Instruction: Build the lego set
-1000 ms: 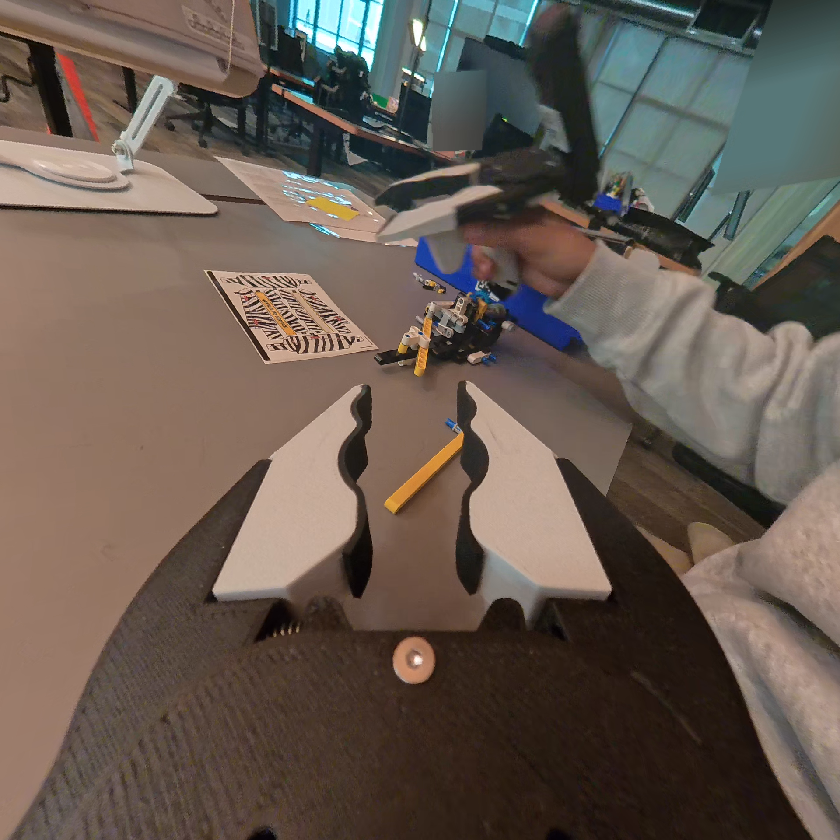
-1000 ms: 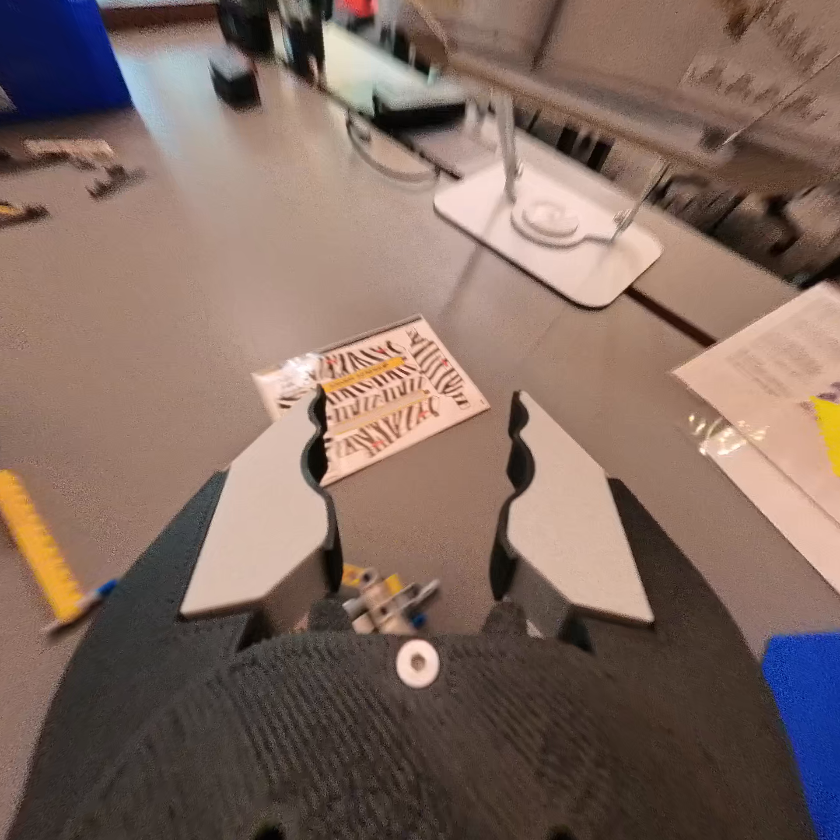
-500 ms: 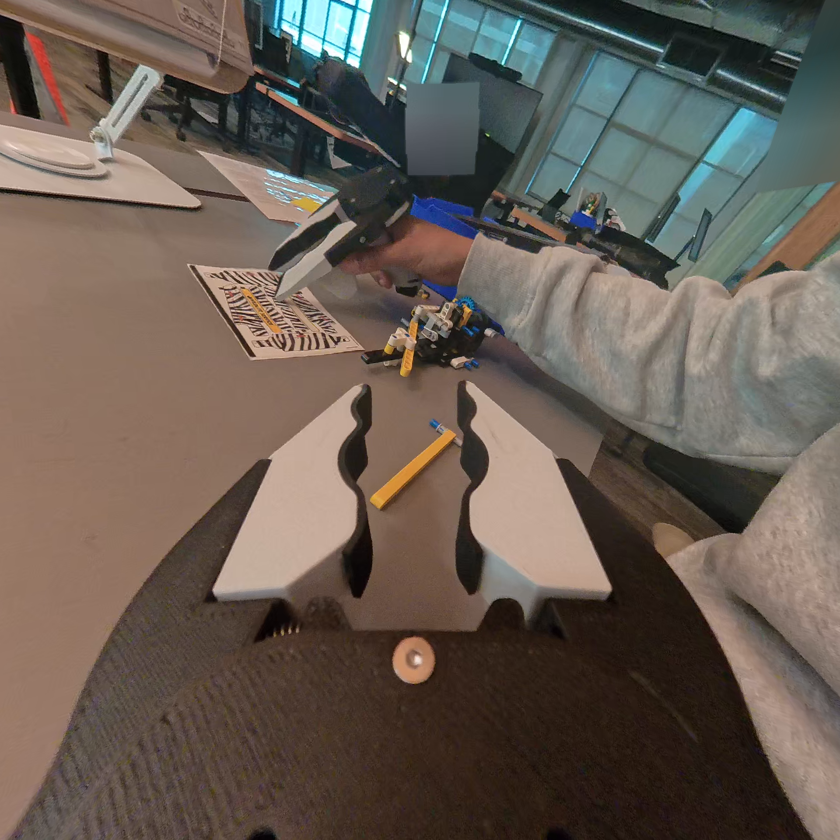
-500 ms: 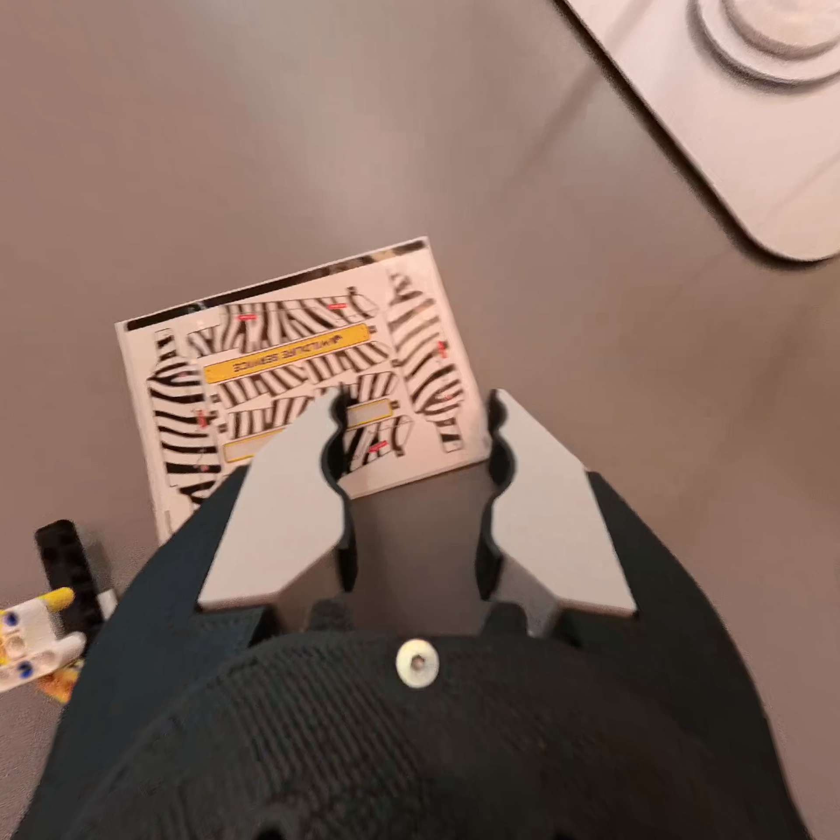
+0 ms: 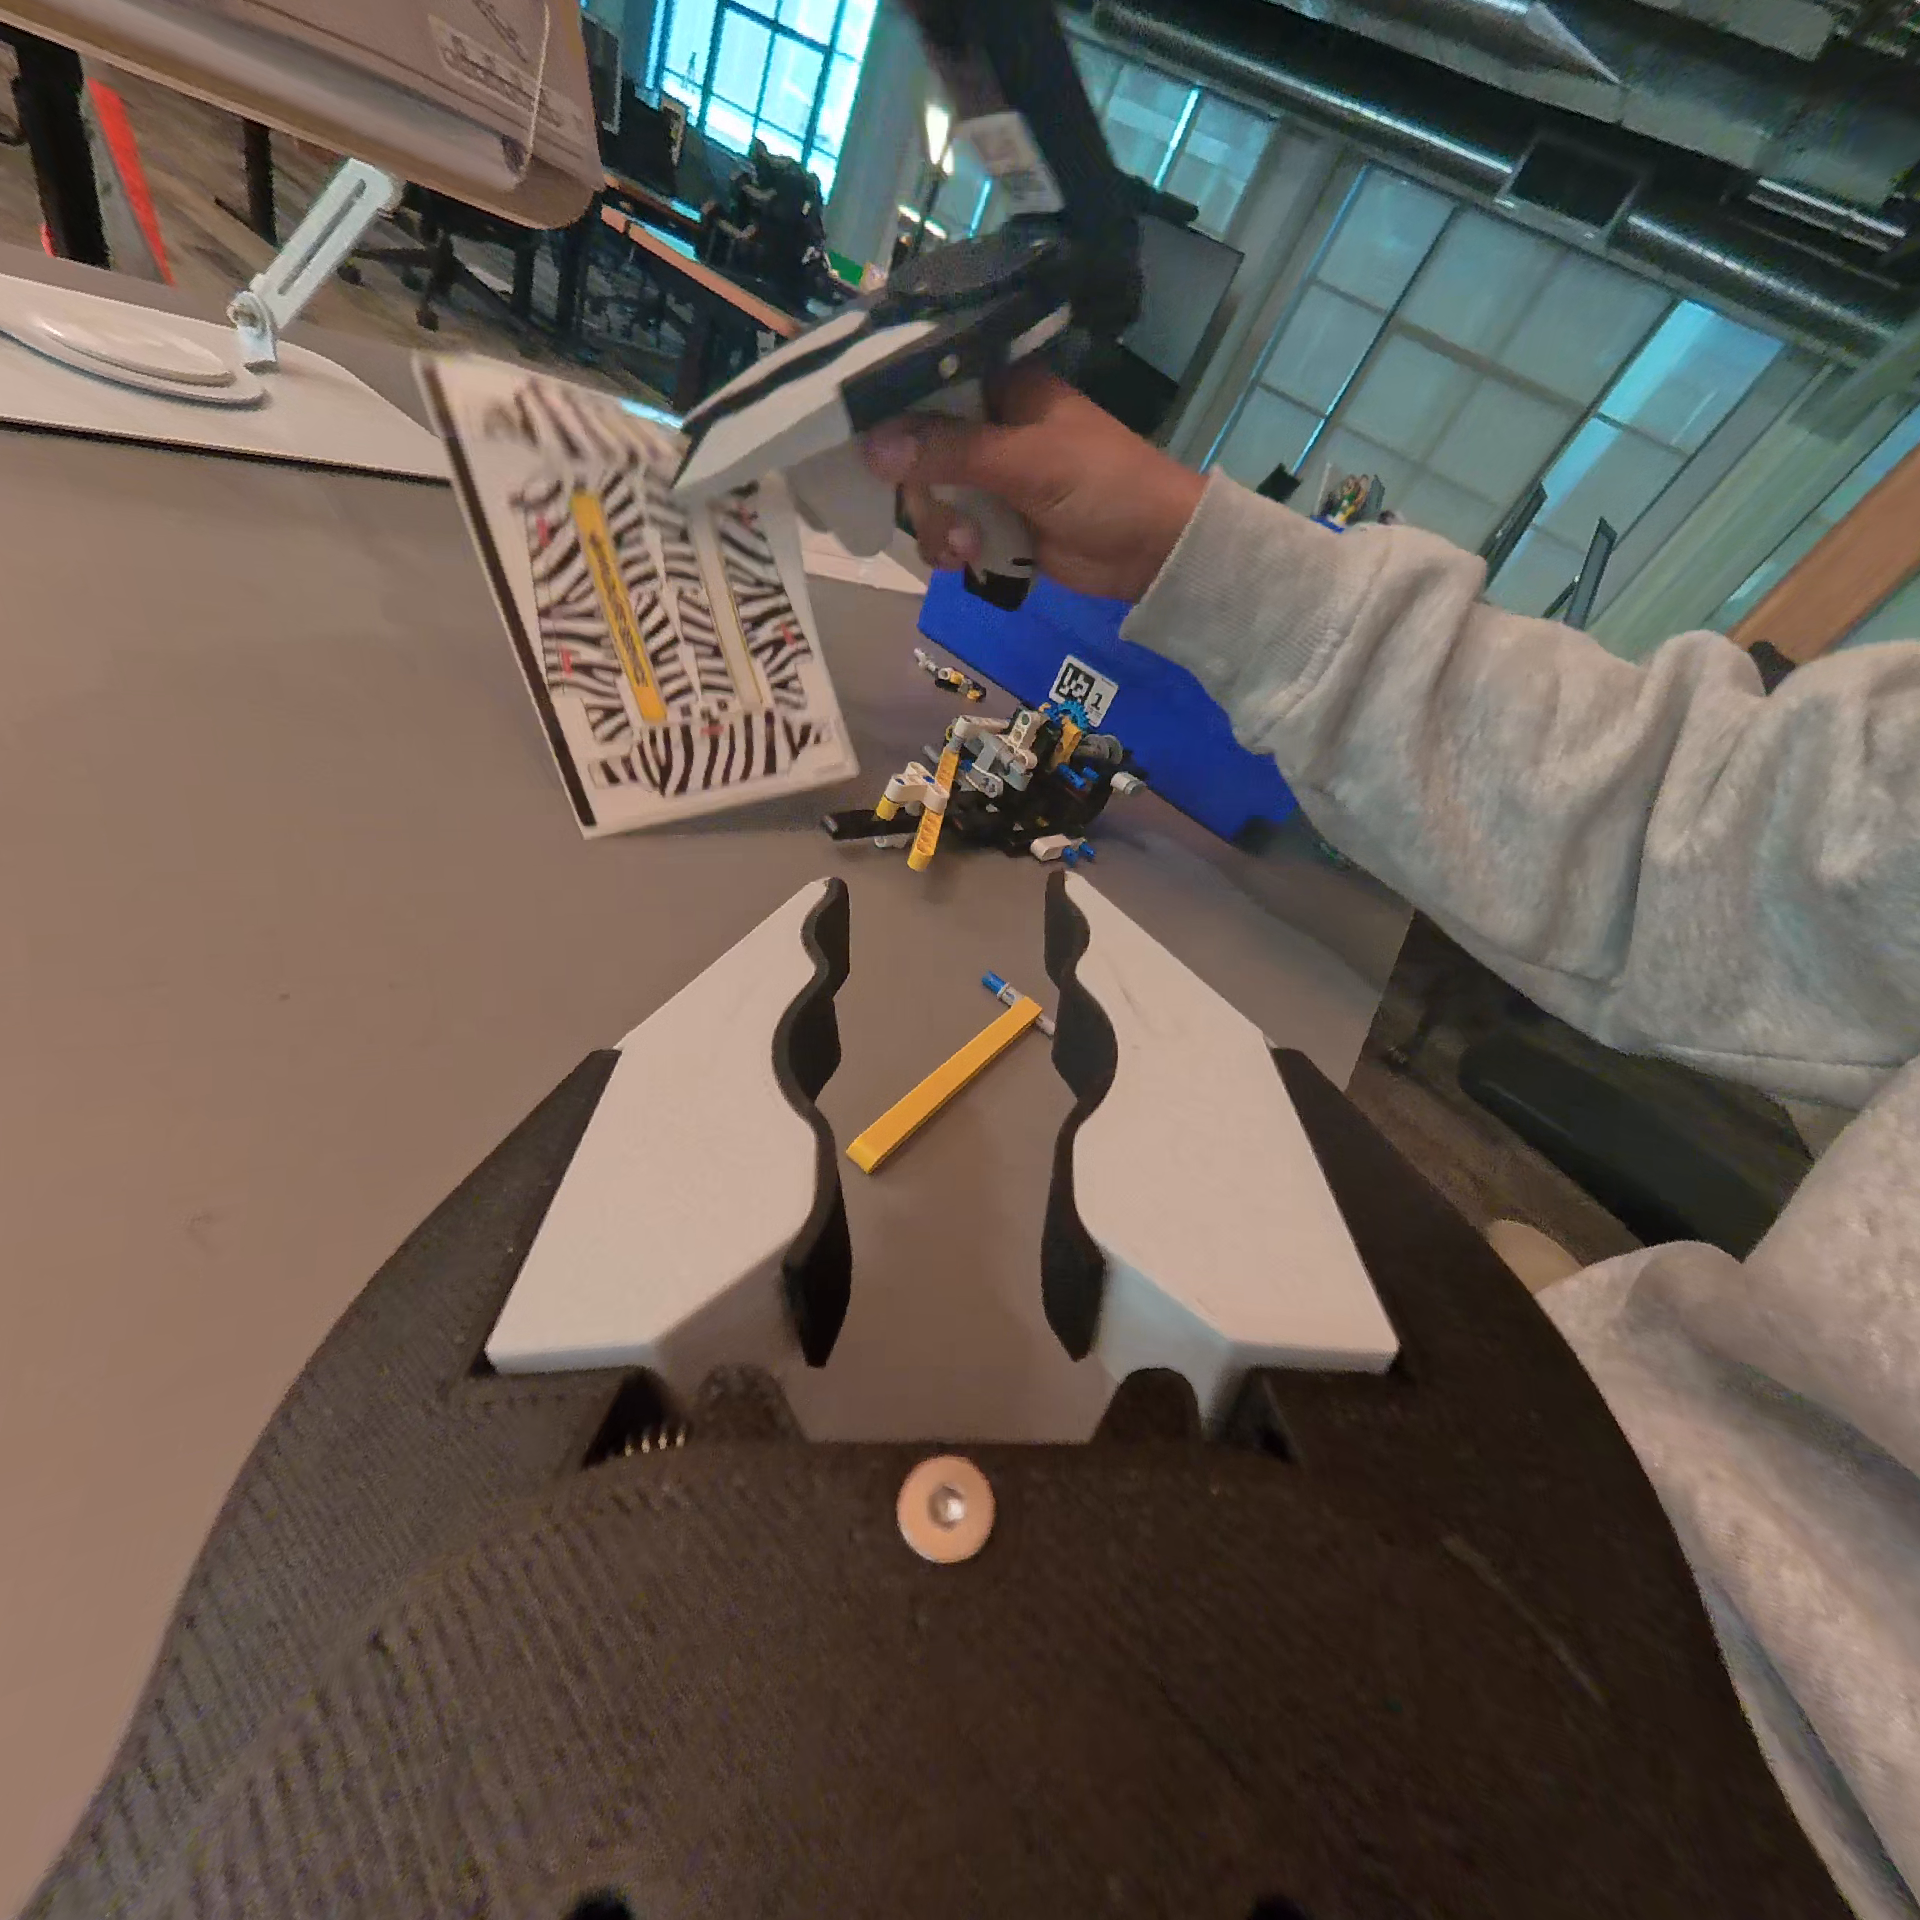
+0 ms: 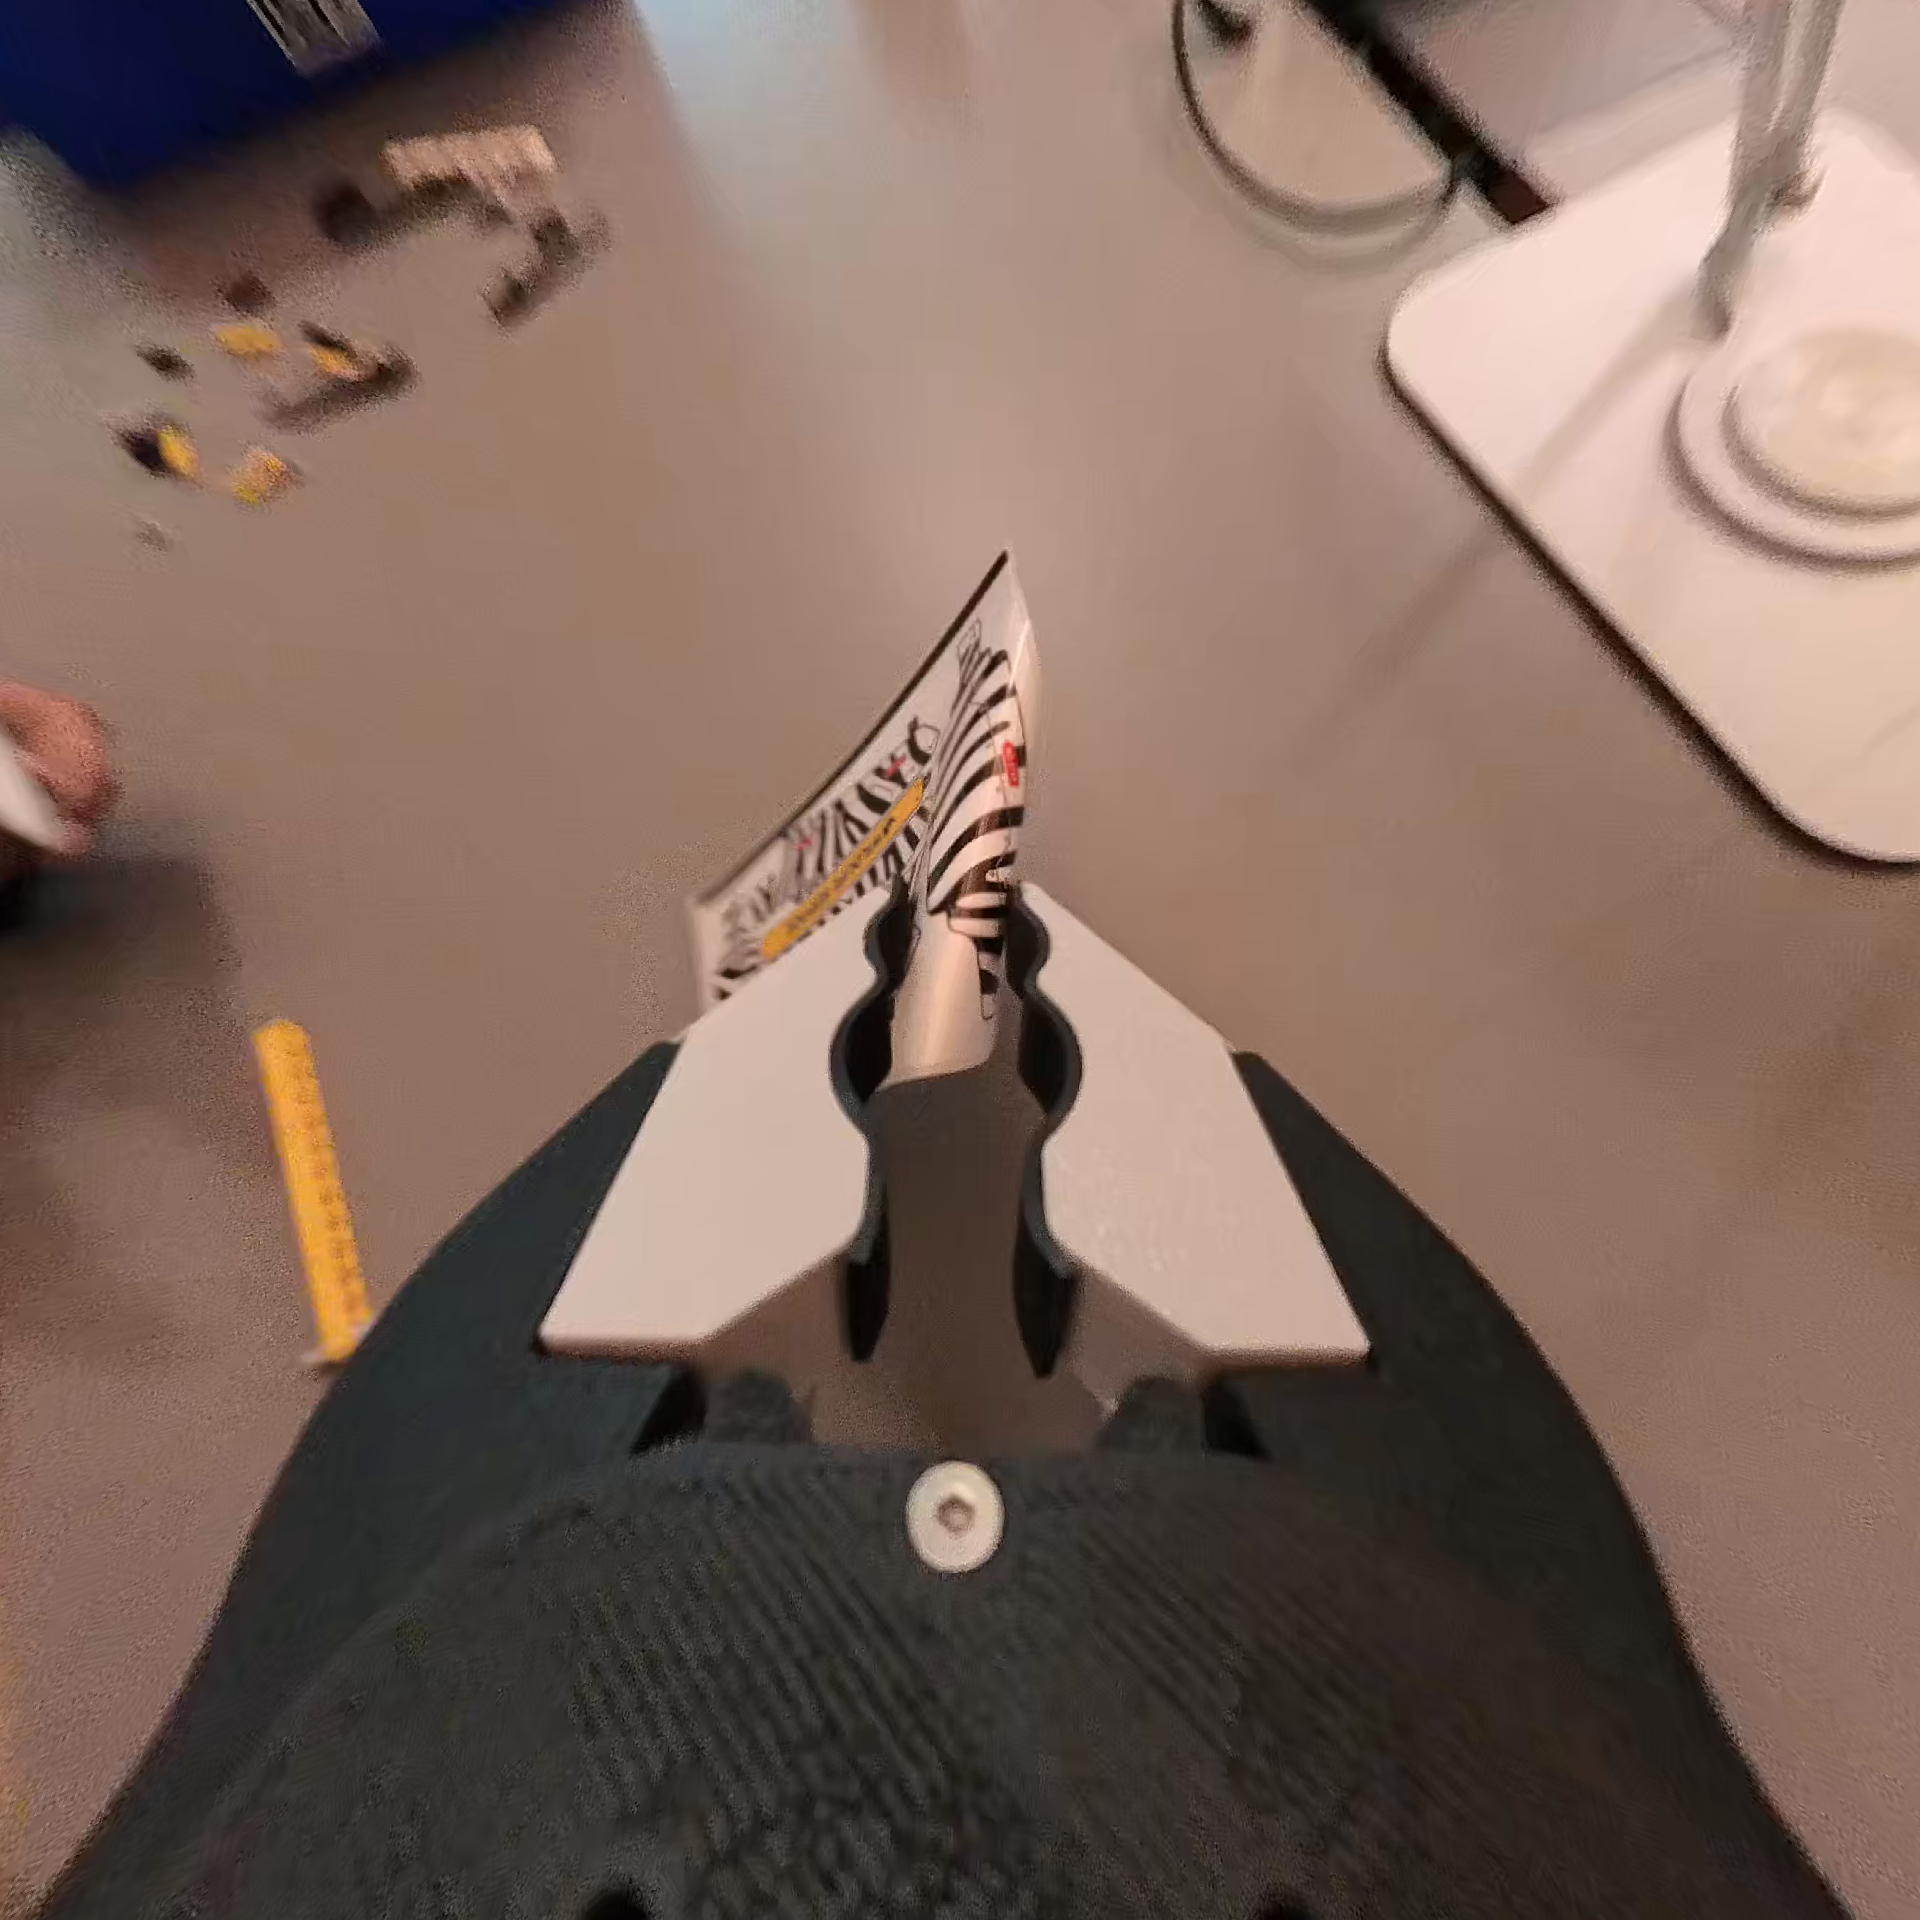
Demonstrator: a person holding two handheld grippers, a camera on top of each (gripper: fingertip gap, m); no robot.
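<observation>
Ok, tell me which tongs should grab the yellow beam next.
Left. The left tongs stand open with the yellow beam lying on the table between their fingers. The right tongs are shut on the zebra sticker sheet, lifted off the table.

Zebra-striped sticker sheet (image 5: 665, 613) tilted up off grey table. Part-built black, yellow and grey lego model (image 5: 987, 790) sits right of it. Flat yellow lego beam (image 5: 940, 1086) lies nearer, diagonal.
</observation>
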